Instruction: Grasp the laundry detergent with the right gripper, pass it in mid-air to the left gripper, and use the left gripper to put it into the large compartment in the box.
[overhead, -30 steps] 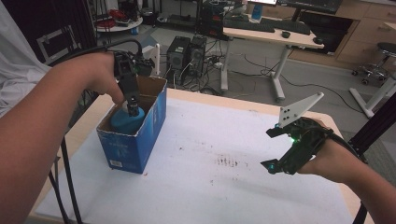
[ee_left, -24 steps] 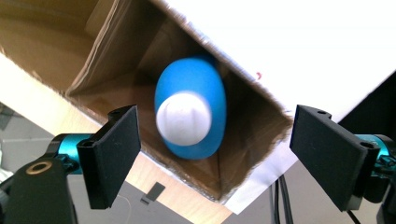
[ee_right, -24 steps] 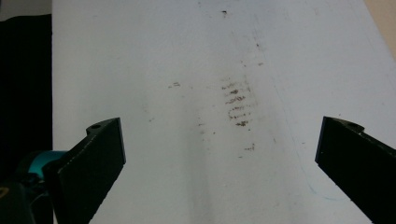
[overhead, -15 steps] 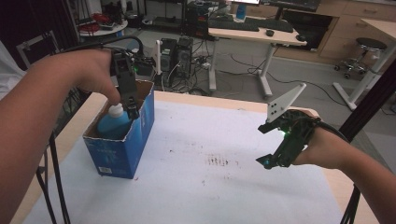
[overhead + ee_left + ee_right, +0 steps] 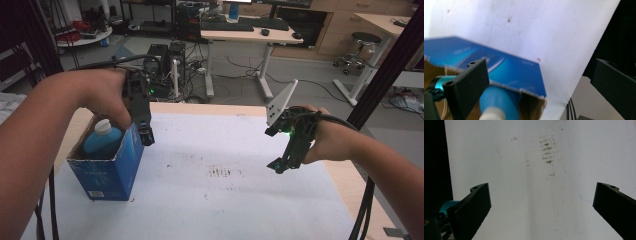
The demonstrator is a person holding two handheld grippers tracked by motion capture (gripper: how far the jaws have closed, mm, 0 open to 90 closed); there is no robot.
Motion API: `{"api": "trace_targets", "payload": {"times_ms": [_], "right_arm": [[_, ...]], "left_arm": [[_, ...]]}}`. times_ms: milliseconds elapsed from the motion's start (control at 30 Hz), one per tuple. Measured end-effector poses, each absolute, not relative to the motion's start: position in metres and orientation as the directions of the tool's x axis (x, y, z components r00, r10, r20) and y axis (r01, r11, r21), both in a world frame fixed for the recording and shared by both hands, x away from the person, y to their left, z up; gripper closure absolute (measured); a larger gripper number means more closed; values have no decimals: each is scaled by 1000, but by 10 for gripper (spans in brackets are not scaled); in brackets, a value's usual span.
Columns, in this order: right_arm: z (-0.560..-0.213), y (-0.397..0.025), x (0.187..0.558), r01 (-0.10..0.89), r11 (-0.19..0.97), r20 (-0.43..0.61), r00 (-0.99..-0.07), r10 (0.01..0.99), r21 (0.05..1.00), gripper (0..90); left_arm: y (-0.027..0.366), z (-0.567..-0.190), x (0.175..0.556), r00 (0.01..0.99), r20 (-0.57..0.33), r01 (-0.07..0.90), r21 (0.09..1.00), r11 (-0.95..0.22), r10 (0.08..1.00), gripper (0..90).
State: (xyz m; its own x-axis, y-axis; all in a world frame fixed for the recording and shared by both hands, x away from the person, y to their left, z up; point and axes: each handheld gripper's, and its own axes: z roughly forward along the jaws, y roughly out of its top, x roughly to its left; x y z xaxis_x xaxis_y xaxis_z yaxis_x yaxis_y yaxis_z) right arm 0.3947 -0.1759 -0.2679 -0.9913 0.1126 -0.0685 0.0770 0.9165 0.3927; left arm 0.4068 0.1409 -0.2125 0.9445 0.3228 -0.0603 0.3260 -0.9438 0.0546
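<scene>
So on the left side of the table (image 5: 200,210) there's a blue cardboard box (image 5: 107,167), top open, with a blue bottle (image 5: 102,140) standing inside, white cap up. The left gripper (image 5: 146,136) hangs right at the box's near upper corner, just beside the rim. In the left gripper view its jaws are spread wide and holding nothing, with the box edge and the bottle (image 5: 499,102) between and below them. Middle of the white tabletop has a patch of dark smudges (image 5: 222,172). Over on the right, the right gripper (image 5: 278,166) hovers above the bare table, tilted down, well apart from the box. Its jaws are wide open too, empty, with just the smudges (image 5: 547,150) ahead.
</scene>
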Motion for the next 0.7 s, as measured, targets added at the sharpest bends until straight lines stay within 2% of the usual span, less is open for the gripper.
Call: {"api": "trace_targets", "payload": {"times_ms": [100,400,700], "right_arm": [[-267,-177,397,74,925,-68,-992,107,374,8],[-274,-182,407,82,968,-48,-994,96,236,8],[-286,-187,418,110,974,-31,-992,119,200,8]], "left_arm": [[129,-217,406,958,-71,282,51,-958,278,16],[111,-237,409,978,-63,201,53,-978,198,16],[103,-261,415,978,-99,188,42,-981,183,16]]}}
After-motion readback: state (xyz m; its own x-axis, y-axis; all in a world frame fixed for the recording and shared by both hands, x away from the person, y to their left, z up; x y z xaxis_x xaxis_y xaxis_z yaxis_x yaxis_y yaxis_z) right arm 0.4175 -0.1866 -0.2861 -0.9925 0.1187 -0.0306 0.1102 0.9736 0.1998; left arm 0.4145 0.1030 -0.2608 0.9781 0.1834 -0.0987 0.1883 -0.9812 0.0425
